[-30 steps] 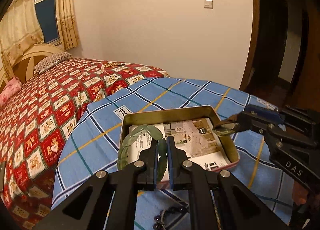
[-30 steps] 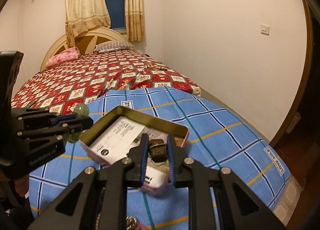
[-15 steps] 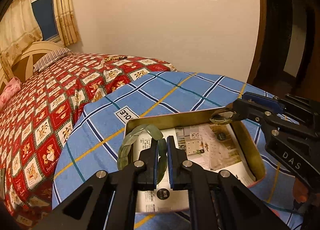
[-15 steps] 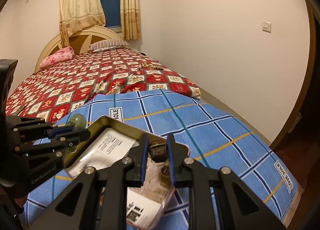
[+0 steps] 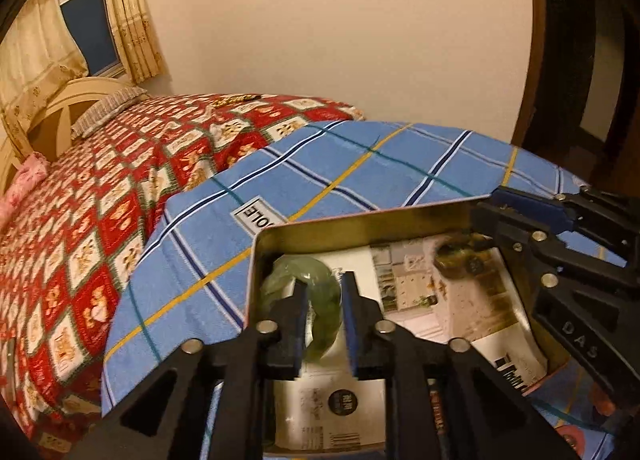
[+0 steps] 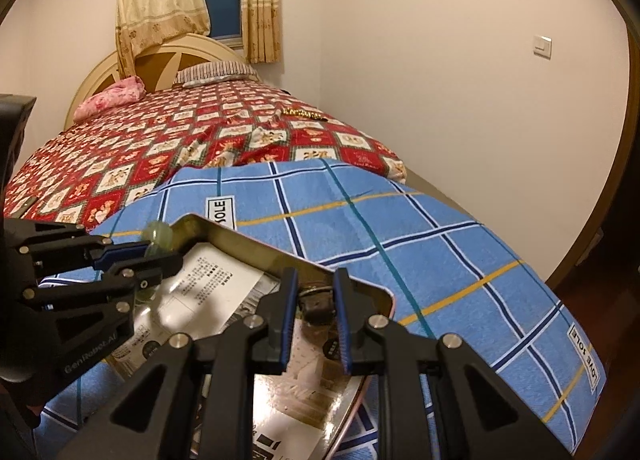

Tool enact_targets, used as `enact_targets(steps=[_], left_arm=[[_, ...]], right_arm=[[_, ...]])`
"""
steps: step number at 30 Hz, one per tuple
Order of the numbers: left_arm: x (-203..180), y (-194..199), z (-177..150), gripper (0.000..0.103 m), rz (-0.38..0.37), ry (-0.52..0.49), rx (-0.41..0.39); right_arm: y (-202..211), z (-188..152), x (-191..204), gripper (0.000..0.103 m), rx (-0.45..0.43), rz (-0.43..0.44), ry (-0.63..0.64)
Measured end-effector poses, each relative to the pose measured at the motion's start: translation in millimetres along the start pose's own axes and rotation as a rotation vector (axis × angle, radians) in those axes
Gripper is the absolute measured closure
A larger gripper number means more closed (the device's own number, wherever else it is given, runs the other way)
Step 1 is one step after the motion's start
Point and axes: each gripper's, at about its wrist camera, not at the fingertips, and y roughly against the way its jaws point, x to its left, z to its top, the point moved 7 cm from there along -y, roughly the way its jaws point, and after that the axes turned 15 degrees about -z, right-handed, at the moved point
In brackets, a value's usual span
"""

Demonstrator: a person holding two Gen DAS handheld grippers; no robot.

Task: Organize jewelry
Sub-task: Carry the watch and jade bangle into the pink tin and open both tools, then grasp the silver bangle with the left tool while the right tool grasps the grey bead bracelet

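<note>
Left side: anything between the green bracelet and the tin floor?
Nothing visible. The green bracelet sits between the fingers of the left hand-held gripper, already inside the tin, above bare printed paper. The right hand-held gripper works the opposite corner.

Motion blur softens the green bracelet point(image 5: 320, 314) lying between the left gripper point(image 5: 323, 326) jaws inside the metal tin point(image 5: 360, 224); whether the pads touch it cannot be told. The tin's near edge is hidden behind that gripper's frame. At the tin's far right corner, a small dark ring-like piece point(image 5: 456, 256) is smeared, and the right gripper point(image 6: 314, 322) covers much of it, its grip unreadable. Print on the paper lining point(image 6: 216, 288) is illegible.
</note>
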Motion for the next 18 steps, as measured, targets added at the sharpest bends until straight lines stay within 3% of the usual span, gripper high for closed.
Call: enact_targets(steps=[1, 2, 4, 5, 11, 18], left_arm=[[0, 2, 0, 0.074, 0.002, -0.005, -0.007], [-2, 6, 0, 0.060, 0.007, -0.010, -0.019], [-1, 13, 2, 0.037, 0.027, -0.013, -0.045], [-1, 17, 3, 0.034, 0.031, -0.013, -0.062], [-5, 43, -2, 0.034, 0.018, 0.001, -0.105], [-10, 79, -31, 0.034, 0.028, 0.020, -0.128]], right_arm=[[0, -1, 0, 0.082, 0.005, 0.003, 0.000], [2, -1, -1, 0.081, 0.003, 0.004, -0.005], [4, -2, -3, 0.070, 0.008, 0.003, -0.012], [6, -2, -3, 0.069, 0.010, 0.004, -0.016], [24, -7, -9, 0.063, 0.010, -0.015, -0.015], [55, -30, -20, 0.061, 0.035, 0.004, -0.041]])
